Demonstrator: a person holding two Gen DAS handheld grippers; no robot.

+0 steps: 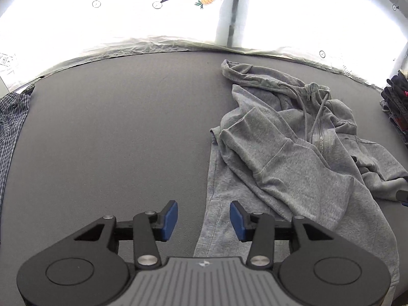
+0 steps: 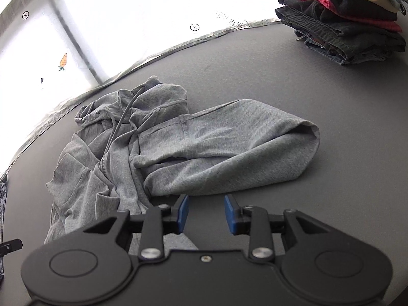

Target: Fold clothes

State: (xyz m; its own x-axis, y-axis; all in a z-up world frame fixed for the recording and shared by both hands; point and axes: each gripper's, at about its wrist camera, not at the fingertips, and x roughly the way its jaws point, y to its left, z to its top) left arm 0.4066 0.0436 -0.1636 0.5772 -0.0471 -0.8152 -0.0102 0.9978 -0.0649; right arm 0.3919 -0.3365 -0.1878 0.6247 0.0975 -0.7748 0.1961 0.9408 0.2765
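Note:
A grey zip hoodie (image 1: 293, 158) lies crumpled on the dark grey table (image 1: 114, 140), its hood and drawstrings toward the far edge. In the left wrist view my left gripper (image 1: 203, 216) hovers over the hoodie's near left edge, open, with nothing between the blue pads (image 1: 170, 214). In the right wrist view the same hoodie (image 2: 204, 148) spreads ahead, one sleeve stretched to the right. My right gripper (image 2: 206, 213) is open just short of the sleeve's near edge, and nothing is between its blue pads (image 2: 183, 211).
A stack of folded dark clothes (image 2: 344, 25) stands at the table's far right corner. A checked blue garment (image 1: 12, 122) hangs at the left edge. A white cloth with carrot prints (image 1: 153, 12) lies beyond the table's far edge.

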